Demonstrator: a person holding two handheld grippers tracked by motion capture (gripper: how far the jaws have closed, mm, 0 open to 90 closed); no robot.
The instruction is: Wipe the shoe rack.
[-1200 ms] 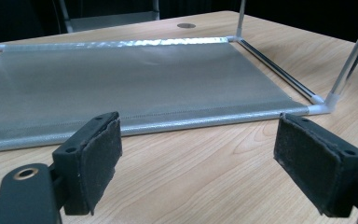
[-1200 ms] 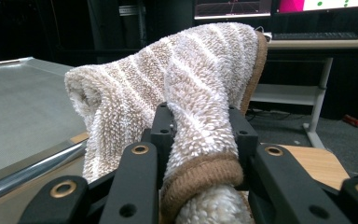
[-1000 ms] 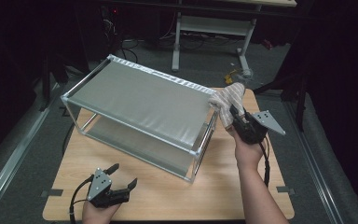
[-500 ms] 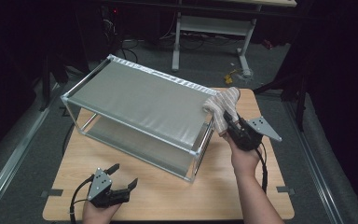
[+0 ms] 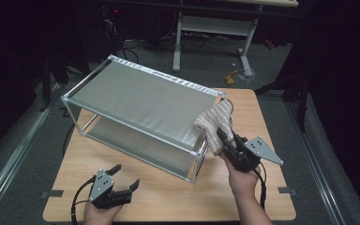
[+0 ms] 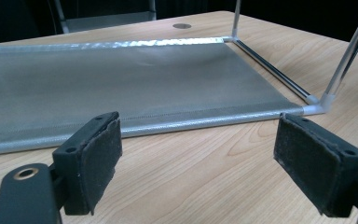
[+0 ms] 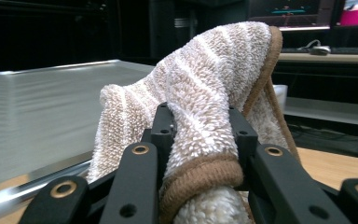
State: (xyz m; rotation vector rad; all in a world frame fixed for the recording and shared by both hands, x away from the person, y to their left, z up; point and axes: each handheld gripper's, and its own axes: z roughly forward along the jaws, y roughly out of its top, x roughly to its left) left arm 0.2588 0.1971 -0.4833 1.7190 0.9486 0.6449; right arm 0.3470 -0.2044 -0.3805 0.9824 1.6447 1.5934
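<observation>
A two-tier metal rack [image 5: 140,103] with grey mesh shelves stands on the wooden table [image 5: 262,117]. My right gripper [image 5: 225,140] is shut on a beige striped towel [image 5: 214,123], which drapes over the rack's near right corner. In the right gripper view the towel [image 7: 205,107] bulges up between the jaws, with the top shelf [image 7: 42,107] to its left. My left gripper [image 5: 124,178] rests open near the table's front left edge. In the left gripper view its pads [image 6: 93,158] stand wide apart, facing the lower shelf [image 6: 121,88] with nothing between them.
A white desk frame [image 5: 211,33] and cables lie on the floor behind the table. A metal rail [image 5: 14,154] runs along the floor at the left. Bare tabletop lies between the rack and the front edge.
My right gripper has carried the towel leftward and toward the front, from the table's far right side onto the rack's right corner. The left gripper has stayed put.
</observation>
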